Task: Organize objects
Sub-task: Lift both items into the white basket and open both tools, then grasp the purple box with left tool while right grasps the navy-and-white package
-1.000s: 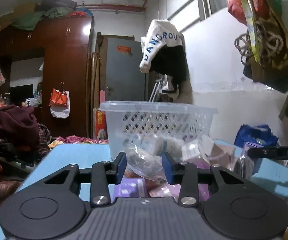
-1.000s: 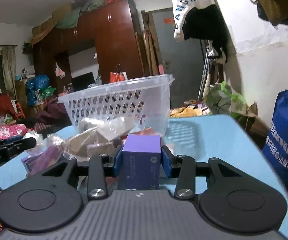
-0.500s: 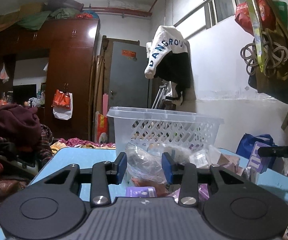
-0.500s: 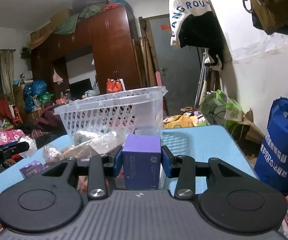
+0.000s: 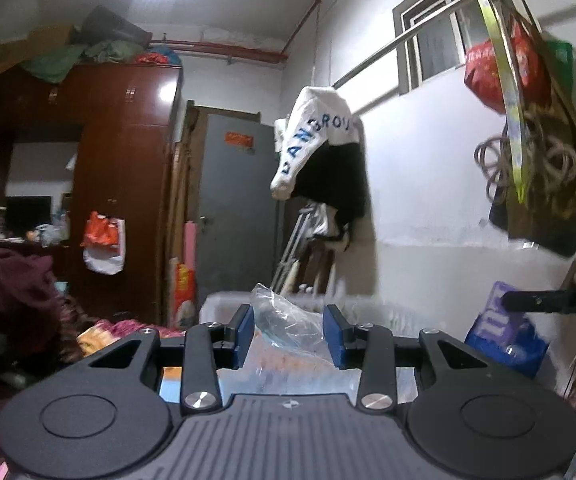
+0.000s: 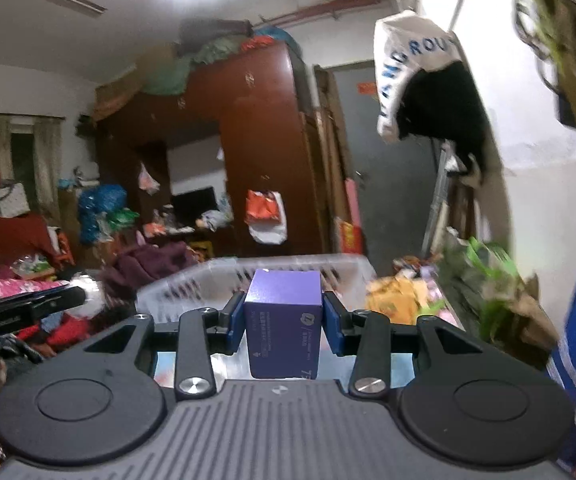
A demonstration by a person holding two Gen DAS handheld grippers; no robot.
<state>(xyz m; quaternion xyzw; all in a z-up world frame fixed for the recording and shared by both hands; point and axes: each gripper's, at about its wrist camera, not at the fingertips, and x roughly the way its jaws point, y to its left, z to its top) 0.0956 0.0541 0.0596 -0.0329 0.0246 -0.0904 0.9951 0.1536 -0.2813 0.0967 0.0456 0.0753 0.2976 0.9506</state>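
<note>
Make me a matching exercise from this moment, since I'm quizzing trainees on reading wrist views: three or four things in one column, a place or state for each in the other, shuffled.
Things
1. purple box
2. clear plastic bag
3. white basket
4. white and black garment

Places or states
A. hanging on the wall rail
B. clamped in the right gripper
C. behind the held box, on the far side
D. pinched in the left gripper

Pairs: 1-B, 2-D, 3-C, 4-A
</note>
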